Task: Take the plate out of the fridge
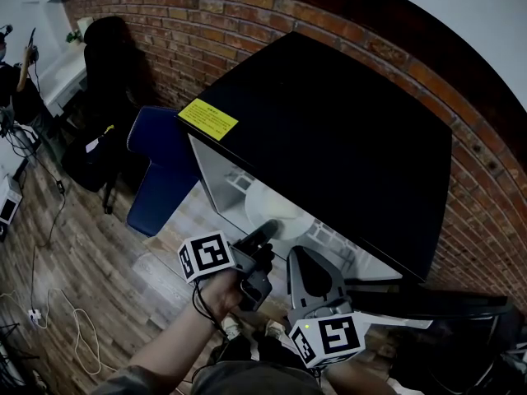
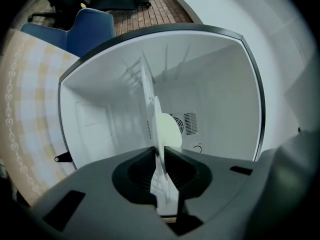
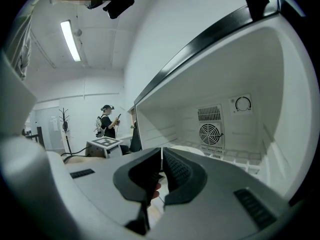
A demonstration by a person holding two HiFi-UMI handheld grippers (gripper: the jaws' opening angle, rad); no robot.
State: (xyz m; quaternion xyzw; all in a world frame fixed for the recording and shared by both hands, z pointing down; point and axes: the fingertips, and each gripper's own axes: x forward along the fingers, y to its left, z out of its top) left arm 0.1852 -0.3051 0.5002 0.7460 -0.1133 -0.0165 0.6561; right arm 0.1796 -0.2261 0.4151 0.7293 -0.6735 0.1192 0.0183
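1. Left gripper [image 1: 265,233], nearest the head camera and held in the person's left hand [image 1: 221,290], reaches into the open fridge [image 1: 329,130]. Its marker cube [image 1: 204,256] faces upward.
2. Left jaws: pinching the plate [image 1: 276,208] by its near rim. In the left gripper view the rim runs edge-on through the narrow gap, with both pads against it.
3. Plate appearance: round, thin and shallow, plain pale white with a faint greenish cast, no pattern visible.
4. Plate location: inside the fridge, on the white wire shelf [image 2: 146,91], towards the front opening and just under the front edge of the black top. Whether it rests on the shelf or is lifted clear cannot be told.
5. Right gripper [image 1: 296,255] sits just beside the left one, at the fridge opening and to the right of the plate. Its jaws are pressed together, with only a thin slit between the pads.
6. Fridge: black casing, white interior, yellow label [image 1: 207,119] on the top. The back wall carries a fan grille [image 3: 210,134] and a dial [image 3: 243,104].
7. Surroundings: brick wall [image 1: 247,23] behind the fridge, blue chair [image 1: 160,171] beside it, wooden floor [image 1: 66,245]. A person [image 3: 106,121] stands well apart in the background of the right gripper view.
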